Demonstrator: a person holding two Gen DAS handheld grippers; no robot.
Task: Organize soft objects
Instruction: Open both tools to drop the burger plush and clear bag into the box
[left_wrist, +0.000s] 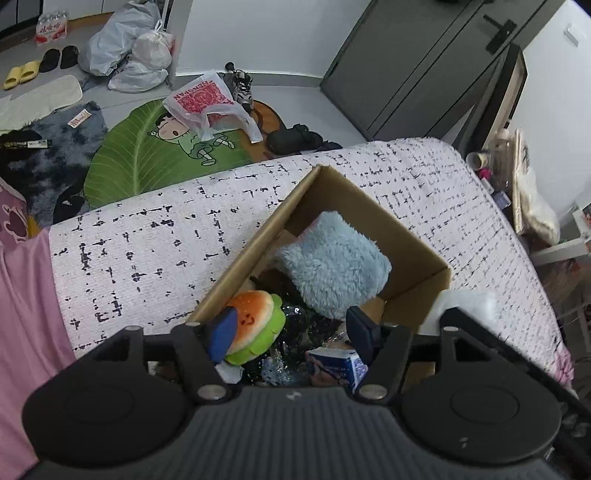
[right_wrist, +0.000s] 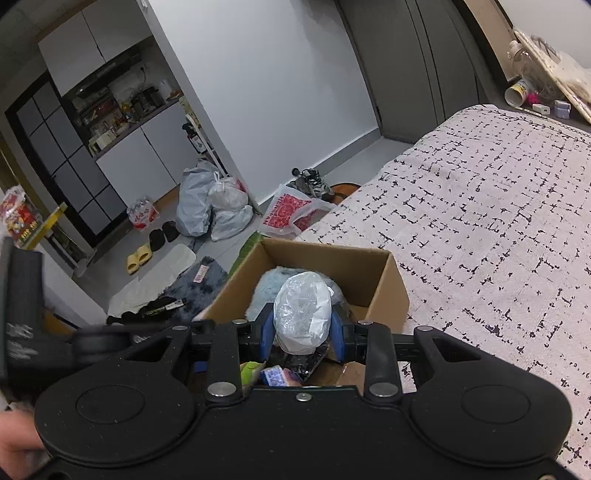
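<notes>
Left wrist: one cardboard box (left_wrist: 373, 206), one burger plush (left_wrist: 255, 325).

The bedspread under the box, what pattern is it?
White bedspread with broken black grid dashes; right wrist view.

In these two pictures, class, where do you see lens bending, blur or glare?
Left wrist view: the bed edge and door bow with fisheye bending; a white thing at the cardboard box is smeared.
Right wrist view: corners go dark, the near-left black shape is blurred; the plastic-wrapped bundle shows mild sheen.
</notes>
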